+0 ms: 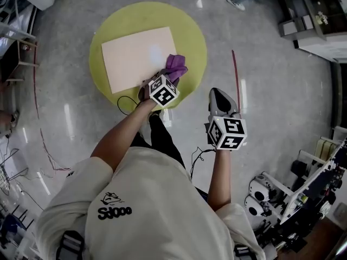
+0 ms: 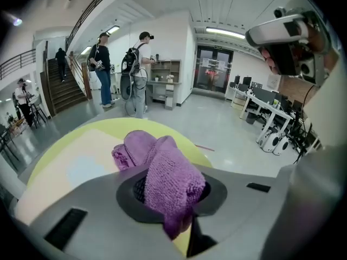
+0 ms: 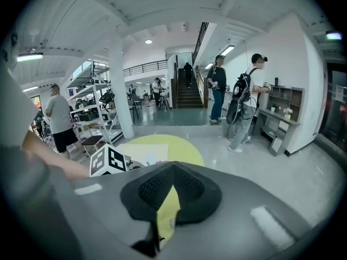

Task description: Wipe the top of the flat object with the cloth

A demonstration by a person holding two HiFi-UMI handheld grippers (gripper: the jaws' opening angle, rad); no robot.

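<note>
A pale flat board (image 1: 138,58) lies on the round yellow-green bench (image 1: 190,31), ahead of the left gripper (image 1: 167,77) and mostly to its left. This gripper is clamped on a purple cloth (image 1: 176,66). In the left gripper view the folded cloth (image 2: 162,167) fills the space between the dark pads, with a loose end hanging below them and the rest bunched forward past the jaw tips. The bunched part sits at the board's near right corner, touching the board's edge and partly over bare bench beside it. The board (image 2: 70,167) stretches away to the gripper's left front.

The right gripper (image 1: 220,95) is held well to the right of the left one, off the bench and over the grey floor. Its jaws are together, with only a thin slit between the pads and nothing in them (image 3: 172,183). From its own view the bench (image 3: 184,148) lies ahead and slightly left, with the left gripper's marker cube (image 3: 108,161) at the near left.
</note>
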